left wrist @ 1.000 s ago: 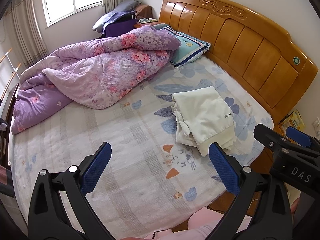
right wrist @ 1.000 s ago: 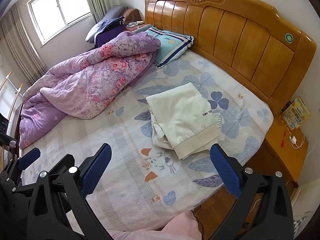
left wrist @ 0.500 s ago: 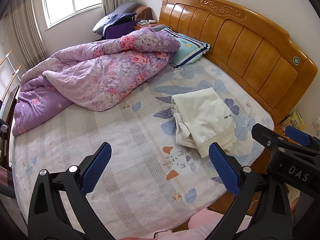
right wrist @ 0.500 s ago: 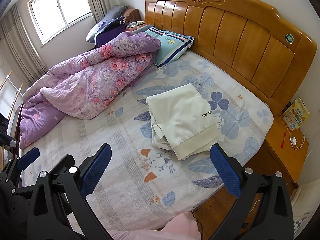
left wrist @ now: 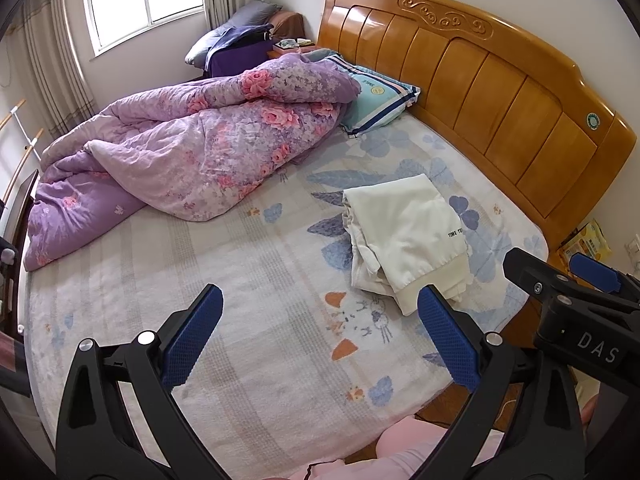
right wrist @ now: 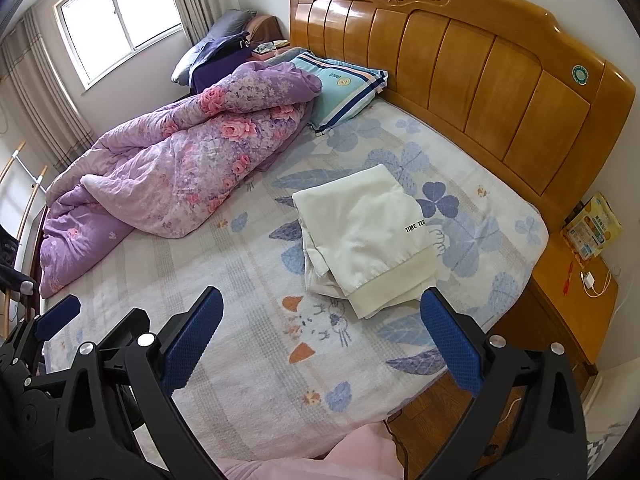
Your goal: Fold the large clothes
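Note:
A cream-white garment (left wrist: 404, 236) lies folded into a rough rectangle on the bed's right half, near the headboard; it also shows in the right wrist view (right wrist: 364, 236). Small black lettering shows on its edge. My left gripper (left wrist: 320, 336) is open and empty, held above the bed's near side, well short of the garment. My right gripper (right wrist: 320, 340) is open and empty too, at about the same distance. The right gripper also shows at the right edge of the left wrist view (left wrist: 576, 292), and the left gripper at the lower left of the right wrist view (right wrist: 56, 320).
A purple floral quilt (left wrist: 188, 160) is heaped on the bed's far left. A striped pillow (left wrist: 376, 100) lies by the wooden headboard (left wrist: 500, 88). The bed sheet (left wrist: 240, 280) has leaf and cat prints. A nightstand (right wrist: 576, 300) with a snack bag stands at right.
Both grippers have shifted very slightly; the view has drifted a little. The garment has not moved and both grippers stay open.

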Motion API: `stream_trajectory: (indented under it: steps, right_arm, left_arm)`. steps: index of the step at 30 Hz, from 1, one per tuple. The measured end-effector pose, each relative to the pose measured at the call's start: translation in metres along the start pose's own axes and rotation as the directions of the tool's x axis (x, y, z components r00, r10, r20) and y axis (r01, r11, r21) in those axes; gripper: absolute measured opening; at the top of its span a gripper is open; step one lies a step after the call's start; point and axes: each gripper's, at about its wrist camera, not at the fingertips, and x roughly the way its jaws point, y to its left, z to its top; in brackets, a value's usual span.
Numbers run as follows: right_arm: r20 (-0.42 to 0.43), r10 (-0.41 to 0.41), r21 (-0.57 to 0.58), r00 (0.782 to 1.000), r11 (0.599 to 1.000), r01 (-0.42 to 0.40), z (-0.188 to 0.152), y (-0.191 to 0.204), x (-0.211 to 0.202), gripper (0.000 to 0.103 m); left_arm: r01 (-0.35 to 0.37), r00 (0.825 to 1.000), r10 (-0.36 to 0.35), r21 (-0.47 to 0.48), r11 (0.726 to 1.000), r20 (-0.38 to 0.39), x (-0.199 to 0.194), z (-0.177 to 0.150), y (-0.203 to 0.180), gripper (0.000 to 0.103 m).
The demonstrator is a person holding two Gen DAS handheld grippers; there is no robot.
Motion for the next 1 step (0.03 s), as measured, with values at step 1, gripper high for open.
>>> stream_trajectory:
  steps: [1]
  right_arm:
    - [-0.001,0.001,-0.002,1.0,1.0,-0.001,0.0017,0.001,0.0015,0.095]
  left_arm:
    - [0.001,1.0,-0.001,0.001,1.0,-0.002,0.0001,0.0003,0.0003,0.098]
